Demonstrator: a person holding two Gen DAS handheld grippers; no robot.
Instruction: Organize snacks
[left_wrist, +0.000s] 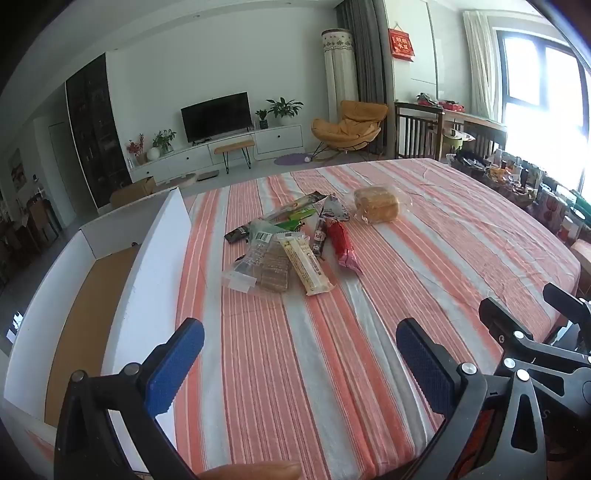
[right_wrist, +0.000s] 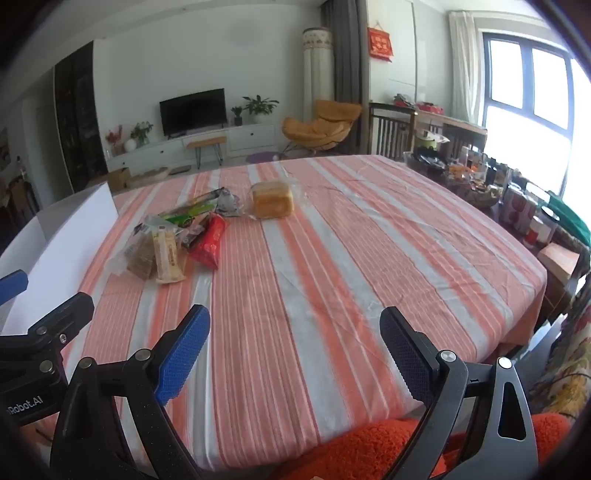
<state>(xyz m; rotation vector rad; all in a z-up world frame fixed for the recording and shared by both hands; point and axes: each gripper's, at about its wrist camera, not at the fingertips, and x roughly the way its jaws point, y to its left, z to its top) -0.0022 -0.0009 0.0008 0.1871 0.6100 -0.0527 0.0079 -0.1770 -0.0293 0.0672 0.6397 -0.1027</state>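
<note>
Hovering spread and empty: left tool (left_wrist: 300, 354), right tool (right_wrist: 294, 341); showing "Robot.AI" at lower left; snack pile (left_wrist: 286, 243) labels staying unreadable.

The tablecloth (left_wrist: 424, 258) has orange-pink and white stripes. At frame centre lies a red packet (left_wrist: 341, 243); at left, a white box (left_wrist: 147, 280).

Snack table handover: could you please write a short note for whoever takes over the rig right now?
Left gripper: open, empty, above the striped tablecloth.
Right gripper: open, empty, likewise short of the snacks.
Snacks: a loose pile sits mid-table, with the red packet at its right edge; the bagged bread lies apart, beyond it.
White box: at the table's left edge; no snack shows in the part visible.
Done: nothing visibly sorted.
Left: every snack remains to be organized, probably into the box.
</note>
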